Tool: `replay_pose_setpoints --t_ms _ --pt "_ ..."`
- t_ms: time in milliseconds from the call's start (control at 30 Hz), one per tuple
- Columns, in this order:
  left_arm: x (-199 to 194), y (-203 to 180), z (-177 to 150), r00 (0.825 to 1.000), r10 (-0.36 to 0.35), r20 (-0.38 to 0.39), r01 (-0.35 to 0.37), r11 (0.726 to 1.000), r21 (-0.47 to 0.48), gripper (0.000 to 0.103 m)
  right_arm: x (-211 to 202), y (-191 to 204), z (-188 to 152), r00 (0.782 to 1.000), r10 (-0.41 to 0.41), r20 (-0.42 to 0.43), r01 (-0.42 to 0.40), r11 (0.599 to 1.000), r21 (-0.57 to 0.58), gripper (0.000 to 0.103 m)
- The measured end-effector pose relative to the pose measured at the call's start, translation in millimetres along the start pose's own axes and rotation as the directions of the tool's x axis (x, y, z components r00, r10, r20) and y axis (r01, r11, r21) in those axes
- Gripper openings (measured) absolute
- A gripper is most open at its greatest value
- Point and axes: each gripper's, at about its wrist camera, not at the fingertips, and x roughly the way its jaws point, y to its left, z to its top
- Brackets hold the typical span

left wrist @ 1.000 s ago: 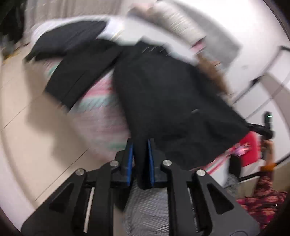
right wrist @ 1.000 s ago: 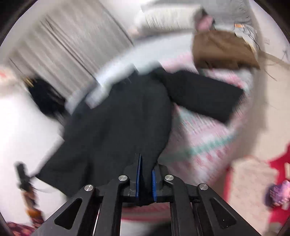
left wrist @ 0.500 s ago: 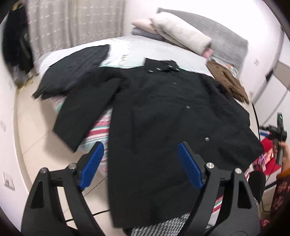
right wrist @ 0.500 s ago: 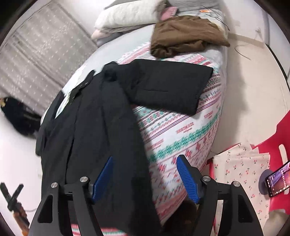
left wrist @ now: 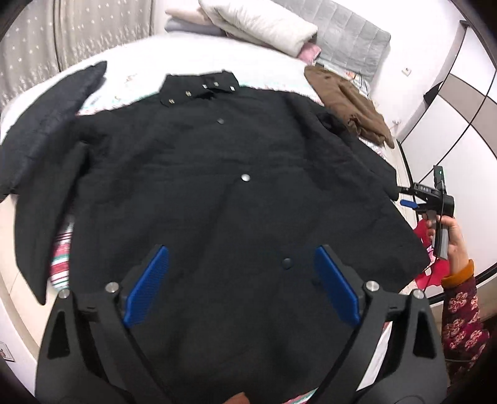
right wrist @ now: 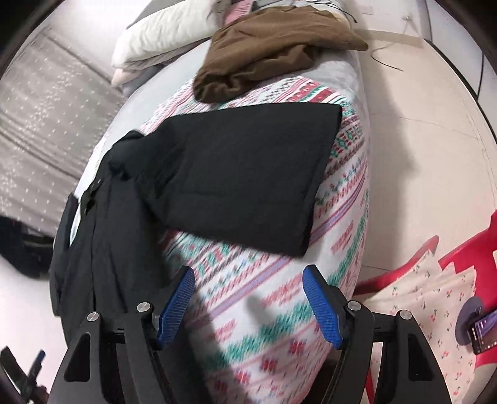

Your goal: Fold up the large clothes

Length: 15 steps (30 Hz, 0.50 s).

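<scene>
A large black coat (left wrist: 223, 174) lies spread face up on the bed, collar far, hem near me, snaps down its front. My left gripper (left wrist: 242, 286) is open and empty above the hem. In the right wrist view the coat's body (right wrist: 102, 236) lies at left and its right sleeve (right wrist: 236, 180) stretches across the patterned bedspread (right wrist: 341, 217). My right gripper (right wrist: 248, 307) is open and empty above the bedspread, near the bed's corner. It also shows in the left wrist view (left wrist: 413, 199), beside the coat's right edge.
A brown garment (right wrist: 273, 46) and white pillows (left wrist: 257, 21) lie at the bed's far end. A second dark garment (left wrist: 46, 124) lies at the left. A red stool with cherry-print cloth (right wrist: 428, 292) and a phone (right wrist: 484, 329) stands right of the bed. Curtains hang at left.
Both grippers were shut on the coat's hem a second ago. Both have opened and let go; the coat now lies flat on the bed.
</scene>
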Motion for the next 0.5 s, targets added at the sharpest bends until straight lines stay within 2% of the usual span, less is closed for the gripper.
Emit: replay_pose_setpoints --t_ms 267,400,467,500 --pt "45.1 -27.2 25.5 0.998 0.002 -0.065 0.0 0.999 0.045 0.095 33.2 -23.7 37.3 1.0 -0.004 0.013 0.003 0.996 0.086 0.073" --pt "67.7 -39.8 53.0 0.997 0.012 -0.072 -0.007 0.998 0.06 0.095 42.7 -19.9 56.7 0.996 -0.048 0.079 0.043 0.997 0.06 0.072" --pt "80.2 -48.3 71.1 0.998 0.017 -0.061 -0.013 0.997 0.077 0.095 46.1 -16.1 64.2 0.99 -0.091 0.106 0.086 0.995 0.05 0.059" --pt "87.3 -53.1 81.0 0.998 0.023 -0.057 -0.017 0.996 0.091 0.095 45.5 -13.7 67.6 0.985 -0.123 0.124 0.118 0.992 0.04 0.029"
